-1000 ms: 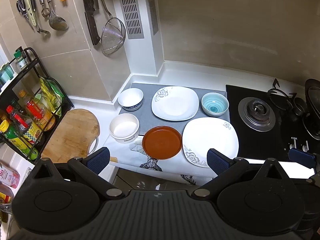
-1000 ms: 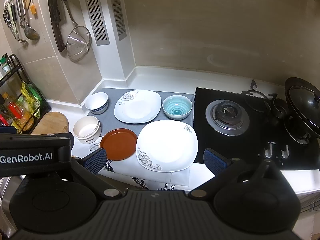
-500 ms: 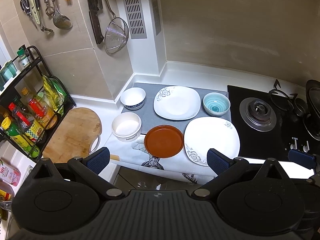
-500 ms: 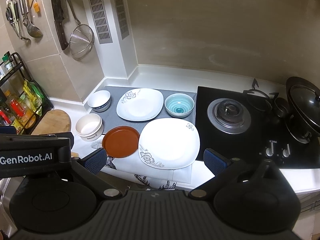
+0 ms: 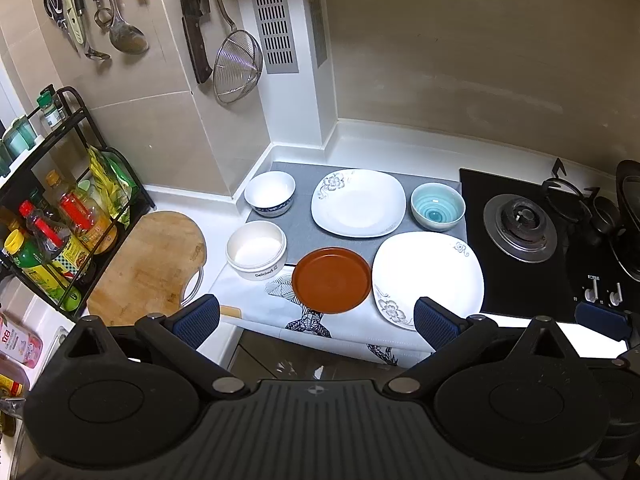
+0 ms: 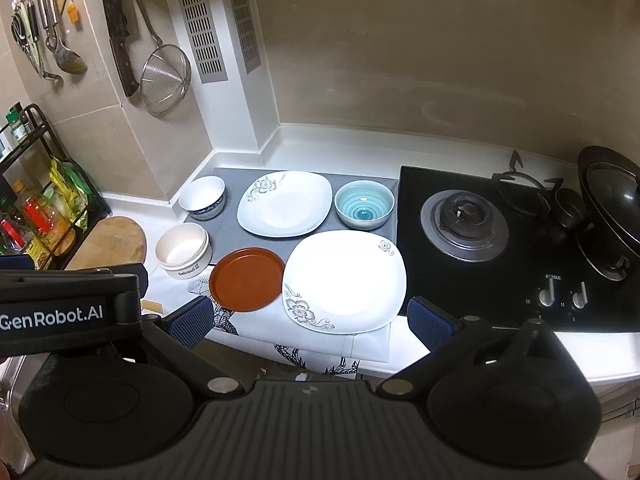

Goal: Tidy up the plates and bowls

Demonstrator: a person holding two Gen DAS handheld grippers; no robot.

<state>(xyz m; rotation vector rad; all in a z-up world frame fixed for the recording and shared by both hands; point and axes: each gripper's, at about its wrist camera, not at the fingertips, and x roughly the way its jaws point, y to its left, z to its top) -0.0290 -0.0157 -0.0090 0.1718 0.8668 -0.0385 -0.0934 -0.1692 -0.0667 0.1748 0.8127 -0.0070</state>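
On the counter lie two white square plates with flower prints, one near (image 5: 428,278) (image 6: 344,282) and one far (image 5: 358,202) (image 6: 285,203). A brown round plate (image 5: 331,279) (image 6: 247,278) sits left of the near one. A teal bowl (image 5: 438,206) (image 6: 364,204) stands at the back right, a white bowl with a blue rim (image 5: 270,199) (image 6: 202,197) at the back left, and a white "Delicious" bowl (image 5: 257,249) (image 6: 183,251) in front of it. My left gripper (image 5: 316,322) and right gripper (image 6: 308,320) hover open above the counter's front edge, holding nothing.
A black gas hob (image 5: 520,224) (image 6: 466,226) with a wok (image 6: 612,208) fills the right side. A wooden cutting board (image 5: 146,262) and a bottle rack (image 5: 56,216) stand to the left. Utensils, a knife and a strainer (image 5: 236,66) hang on the wall.
Both grippers have drifted slightly, so the dishes shift a little right and down in both views. Nothing on the counter has moved; both grippers stay open.
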